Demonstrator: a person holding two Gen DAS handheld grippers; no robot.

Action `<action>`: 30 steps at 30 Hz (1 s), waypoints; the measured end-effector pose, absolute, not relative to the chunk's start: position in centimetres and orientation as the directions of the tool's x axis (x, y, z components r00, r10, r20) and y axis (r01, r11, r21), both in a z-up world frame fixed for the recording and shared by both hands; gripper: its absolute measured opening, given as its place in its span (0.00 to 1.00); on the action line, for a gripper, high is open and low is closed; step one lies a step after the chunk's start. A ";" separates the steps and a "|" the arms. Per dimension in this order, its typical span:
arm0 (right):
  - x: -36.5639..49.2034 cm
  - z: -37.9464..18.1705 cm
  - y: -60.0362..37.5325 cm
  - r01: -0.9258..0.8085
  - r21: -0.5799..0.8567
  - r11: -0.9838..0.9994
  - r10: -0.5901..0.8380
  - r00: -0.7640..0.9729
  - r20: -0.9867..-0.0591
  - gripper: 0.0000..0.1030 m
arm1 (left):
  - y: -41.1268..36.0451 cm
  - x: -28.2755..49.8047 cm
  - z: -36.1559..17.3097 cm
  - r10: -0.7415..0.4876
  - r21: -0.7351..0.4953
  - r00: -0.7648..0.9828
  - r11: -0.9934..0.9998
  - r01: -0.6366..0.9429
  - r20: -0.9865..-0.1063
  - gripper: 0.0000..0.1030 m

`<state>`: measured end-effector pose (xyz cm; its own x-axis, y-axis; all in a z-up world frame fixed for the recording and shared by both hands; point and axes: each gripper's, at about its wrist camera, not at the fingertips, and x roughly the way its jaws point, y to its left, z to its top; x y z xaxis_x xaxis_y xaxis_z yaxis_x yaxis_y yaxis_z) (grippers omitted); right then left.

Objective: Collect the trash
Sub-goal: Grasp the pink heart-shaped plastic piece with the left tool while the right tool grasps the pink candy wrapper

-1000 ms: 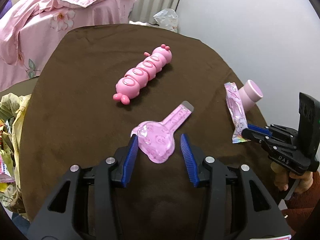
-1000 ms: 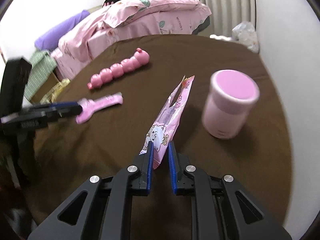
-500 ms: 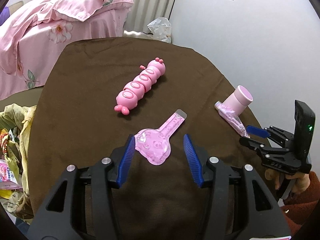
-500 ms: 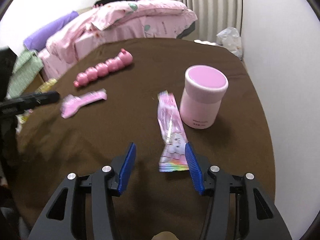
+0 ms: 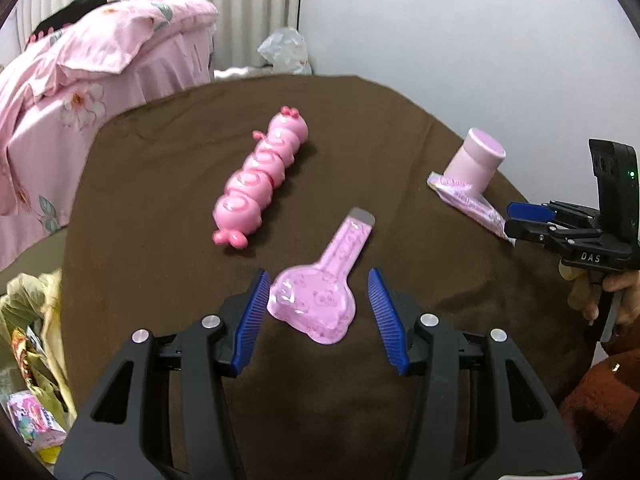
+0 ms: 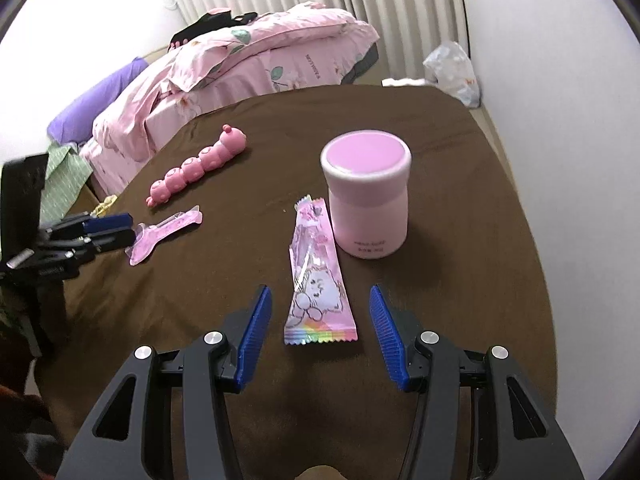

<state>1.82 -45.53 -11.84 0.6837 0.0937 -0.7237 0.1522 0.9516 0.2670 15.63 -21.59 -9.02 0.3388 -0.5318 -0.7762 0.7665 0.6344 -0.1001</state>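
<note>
So both hand-held grippers tilt down over the brown cloth-covered counter [image 6: 460, 152]. The left hand-held gripper [image 5: 318, 312] has its blue pads spread, jaws having just widened a little, and the flat pink paddle-shaped blister pack [image 5: 320, 300] lies on the counter between them; its edge sits right by the left pad, can't tell if they touch. The right hand-held gripper [image 6: 318, 328] has just opened its jaws wide, holding nothing. The long pink cartoon-print plastic wrapper [image 6: 316, 276] lies flat between its pads, clear of both, just beside the pink cylindrical lidded cup [image 6: 366, 196]. A pink plastic caterpillar toy [image 5: 260, 180] lies farther back.
</note>
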 end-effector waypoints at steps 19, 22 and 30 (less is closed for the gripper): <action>2.4 -11.2 -43.6 0.086 0.161 0.983 0.059 0.683 -0.728 0.31 | -22.4 12.8 -9.3 -0.520 -0.063 0.316 0.586 0.808 -0.793 0.48; 2.2 -10.4 -43.4 0.083 0.154 0.985 0.053 0.696 -0.716 0.31 | -23.2 12.8 -9.9 -0.480 -0.021 0.343 0.604 0.797 -0.807 0.48; 1.8 -7.1 -42.6 0.070 0.123 0.990 0.031 0.741 -0.670 0.31 | -22.0 12.7 -9.4 -0.523 -0.103 0.332 0.638 0.763 -0.785 0.37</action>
